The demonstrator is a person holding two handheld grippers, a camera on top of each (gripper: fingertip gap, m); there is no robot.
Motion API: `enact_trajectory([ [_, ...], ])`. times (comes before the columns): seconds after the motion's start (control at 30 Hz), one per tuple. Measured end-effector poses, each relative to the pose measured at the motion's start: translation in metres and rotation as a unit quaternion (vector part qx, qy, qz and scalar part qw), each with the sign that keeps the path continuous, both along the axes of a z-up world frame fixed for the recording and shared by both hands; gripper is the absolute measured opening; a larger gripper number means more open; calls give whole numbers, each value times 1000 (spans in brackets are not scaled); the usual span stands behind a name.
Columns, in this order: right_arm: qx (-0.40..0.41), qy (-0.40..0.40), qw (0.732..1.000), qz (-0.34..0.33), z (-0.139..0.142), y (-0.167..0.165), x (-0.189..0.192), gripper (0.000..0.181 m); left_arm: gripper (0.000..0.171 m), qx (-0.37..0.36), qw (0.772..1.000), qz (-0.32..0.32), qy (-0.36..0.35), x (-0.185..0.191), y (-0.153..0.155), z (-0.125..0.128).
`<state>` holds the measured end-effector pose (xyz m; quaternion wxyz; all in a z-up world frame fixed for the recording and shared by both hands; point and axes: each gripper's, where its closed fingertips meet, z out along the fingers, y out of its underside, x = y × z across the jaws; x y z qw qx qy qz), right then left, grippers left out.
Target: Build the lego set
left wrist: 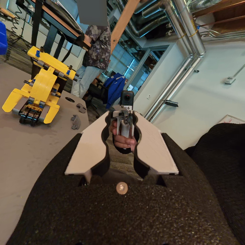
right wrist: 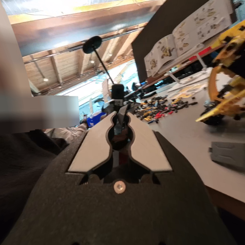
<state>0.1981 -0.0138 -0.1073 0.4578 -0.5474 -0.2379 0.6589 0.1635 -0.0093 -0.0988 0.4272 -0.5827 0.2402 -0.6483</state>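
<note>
My two grippers meet tip to tip in the air, beside the table edge. In the left wrist view my left gripper (left wrist: 121, 113) stands closed on a small grey toy-brick piece (left wrist: 126, 118). Behind it the right gripper's grey handle (left wrist: 124, 129) is held by a hand. In the blurred right wrist view my right gripper (right wrist: 122, 113) is closed on a dark grey piece (right wrist: 122, 117), with the left gripper's camera (right wrist: 117, 91) facing it. A yellow toy-brick vehicle model (left wrist: 39, 84) stands on the grey table (left wrist: 26, 159), left of the left gripper.
Two loose grey parts (left wrist: 76, 122) lie near the table corner. To the right are the yellow model (right wrist: 228, 74), a grey panel (right wrist: 228, 152), a pile of small parts (right wrist: 163, 107) and an open booklet on a stand (right wrist: 179, 39). A person (left wrist: 95, 53) stands beyond the table. The left gripper's tips are roughly 4 centimeters from the right gripper's.
</note>
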Motion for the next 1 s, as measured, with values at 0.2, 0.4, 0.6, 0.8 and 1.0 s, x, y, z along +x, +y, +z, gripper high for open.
enact_trajectory([
  [0.2,-20,-75,993,-93,-13,30,-10,11,32,-17,994,106,-29,-27,28,3],
  [0.4,6,-114,988,-100,1,51,-60,11,31,15,974,212,-73,-66,39,17],
  [0.6,2,-126,990,-62,-13,60,-96,11,32,37,965,254,-57,-73,40,18],
  [0.8,17,-148,988,-50,-27,61,-97,12,32,20,969,239,-53,-68,43,13],
  [1.0,20,-151,987,-42,-29,58,-100,12,32,-13,971,228,-64,-69,49,9],
])
